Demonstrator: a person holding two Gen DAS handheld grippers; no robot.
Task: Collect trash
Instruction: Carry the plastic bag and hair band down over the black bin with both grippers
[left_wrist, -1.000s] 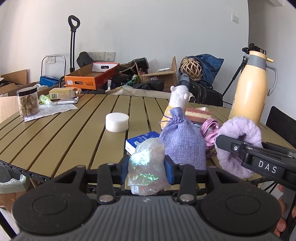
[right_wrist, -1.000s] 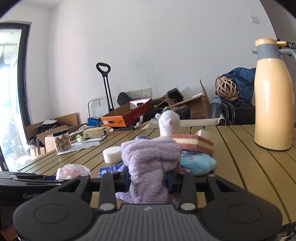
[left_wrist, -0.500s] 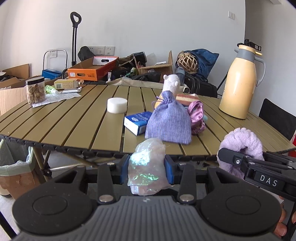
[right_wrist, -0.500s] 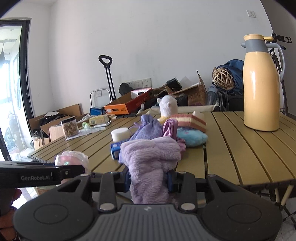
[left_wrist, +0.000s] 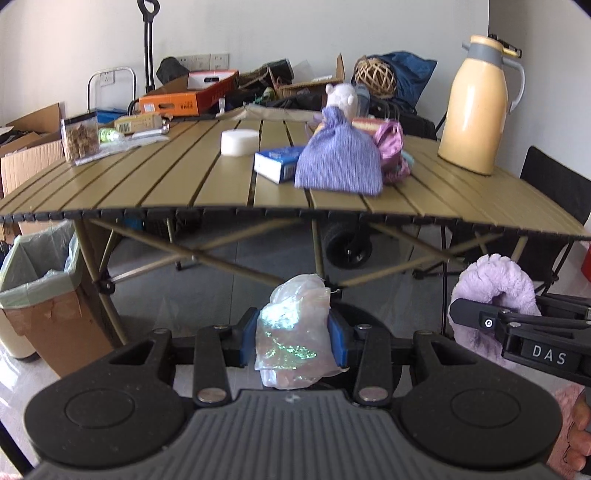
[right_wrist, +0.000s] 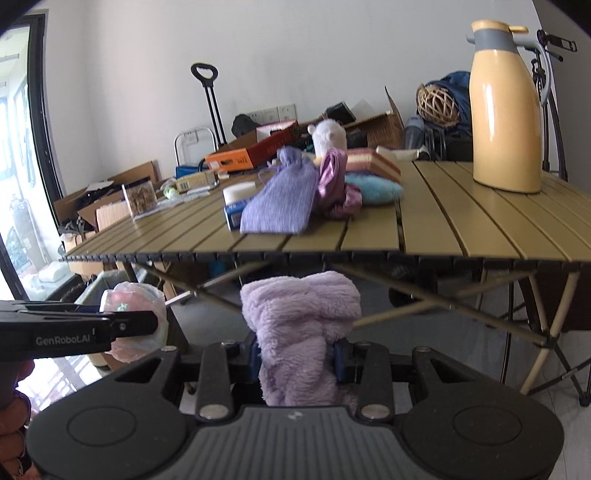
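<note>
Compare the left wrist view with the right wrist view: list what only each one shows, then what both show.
Only the left wrist view shows the lined cardboard trash bin and a black chair.

Only the right wrist view shows the blue fluffy item clearly and the dark-framed window.

Both show the left gripper shut on crumpled iridescent plastic, the right gripper shut on a fluffy lilac item, the slatted table and the yellow thermos.

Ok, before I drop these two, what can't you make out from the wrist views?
- Bin, left wrist view: its inside, hidden by the liner and angle.
- Crumpled plastic in left gripper: contents unclear.
- Purple fluffy item in right gripper: lower part hidden behind the gripper body.
- Blue box: print too small.
</note>
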